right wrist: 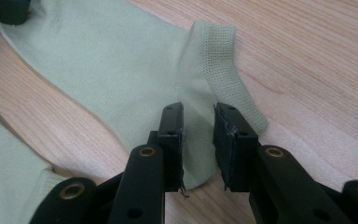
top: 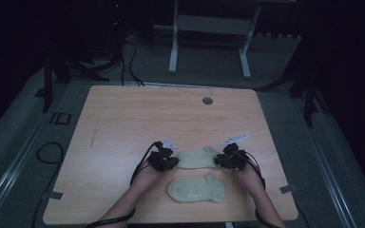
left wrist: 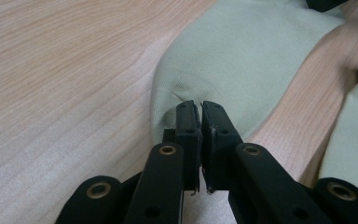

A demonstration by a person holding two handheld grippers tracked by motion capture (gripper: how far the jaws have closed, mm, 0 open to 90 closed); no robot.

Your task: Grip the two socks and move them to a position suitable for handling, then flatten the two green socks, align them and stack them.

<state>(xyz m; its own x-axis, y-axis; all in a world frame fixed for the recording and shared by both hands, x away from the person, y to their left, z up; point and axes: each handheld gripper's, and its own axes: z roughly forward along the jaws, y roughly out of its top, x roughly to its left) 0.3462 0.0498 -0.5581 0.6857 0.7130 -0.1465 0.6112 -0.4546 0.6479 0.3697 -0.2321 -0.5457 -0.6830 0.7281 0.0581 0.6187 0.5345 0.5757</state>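
Two pale green socks lie on the wooden table (top: 123, 118). The far sock (top: 197, 158) stretches between both grippers. My left gripper (top: 171, 161) is shut on its toe end, and the fabric (left wrist: 242, 56) puckers at the tips of the gripper (left wrist: 200, 106). At the heel end, below the ribbed cuff (right wrist: 221, 60), my right gripper (top: 220, 160) stands open. Its jaws straddle the sock's edge (right wrist: 112, 60), with fabric in the gap of the gripper (right wrist: 198, 112). The near sock (top: 197, 189) lies flat just in front, touched by neither gripper.
A round grommet hole (top: 207, 100) sits near the table's far edge. Bare wood extends to the left and back. Cables (top: 47, 152) trail on the floor at the left, and a white desk frame (top: 209, 42) stands beyond the table.
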